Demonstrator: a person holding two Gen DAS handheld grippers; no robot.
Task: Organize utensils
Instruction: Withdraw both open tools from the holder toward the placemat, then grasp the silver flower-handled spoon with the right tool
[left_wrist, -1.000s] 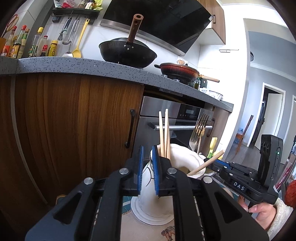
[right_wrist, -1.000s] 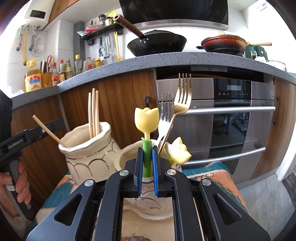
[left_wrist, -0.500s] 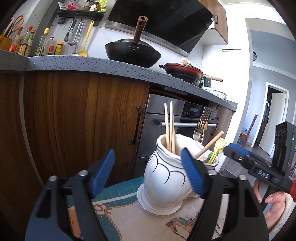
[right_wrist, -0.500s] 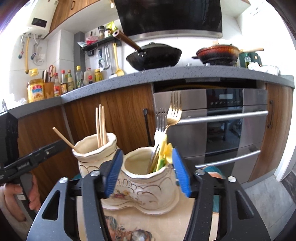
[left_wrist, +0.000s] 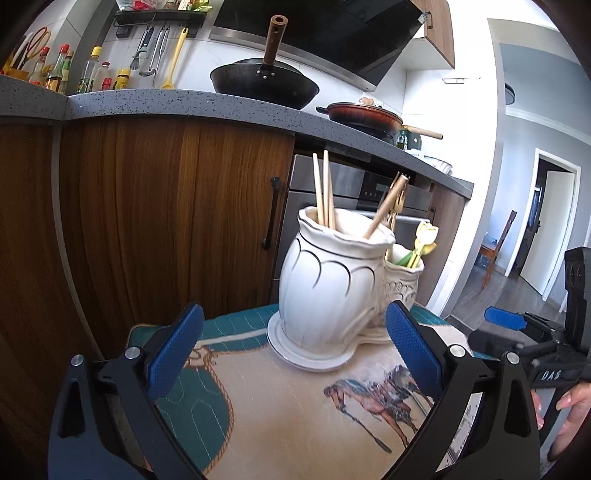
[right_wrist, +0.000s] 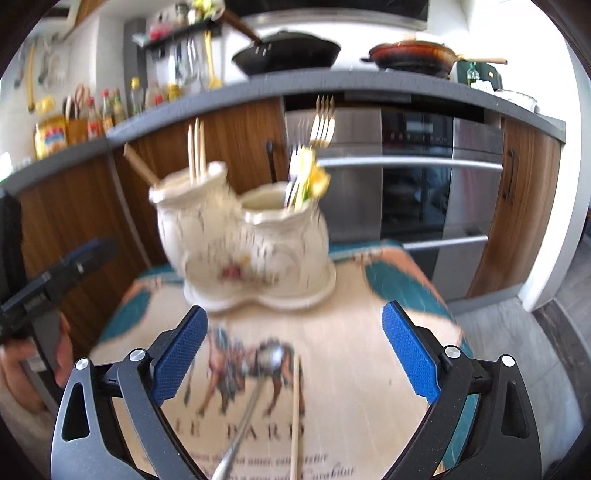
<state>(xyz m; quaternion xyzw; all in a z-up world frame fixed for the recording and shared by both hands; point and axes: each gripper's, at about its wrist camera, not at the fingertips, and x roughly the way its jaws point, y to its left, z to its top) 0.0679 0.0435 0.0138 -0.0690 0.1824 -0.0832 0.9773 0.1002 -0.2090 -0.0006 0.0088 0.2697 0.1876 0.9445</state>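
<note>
Both tools opening wide, nothing btwn jaws: left tool (left_wrist: 291, 354), right tool (right_wrist: 291, 354). Loose spoon (right_wrist: 255, 391) & chopstick (right_wrist: 295, 410) lie on desk cloth (right_wrist: 351, 387) just in front of twin ceramic holder (right_wrist: 243, 236). Next pick, I'd judge: drop low, straddle one item only, close mid-shaft.

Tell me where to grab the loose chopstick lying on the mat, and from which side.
Take the chopstick around mid-shaft, from above, fingers spanning its width. It lies flat on the mat, running toward the camera, so only a top-down pinch gets under nothing. Come from its right: the spoon lies close on its left. The right gripper, jaws opening and empty, is nearest.
</note>
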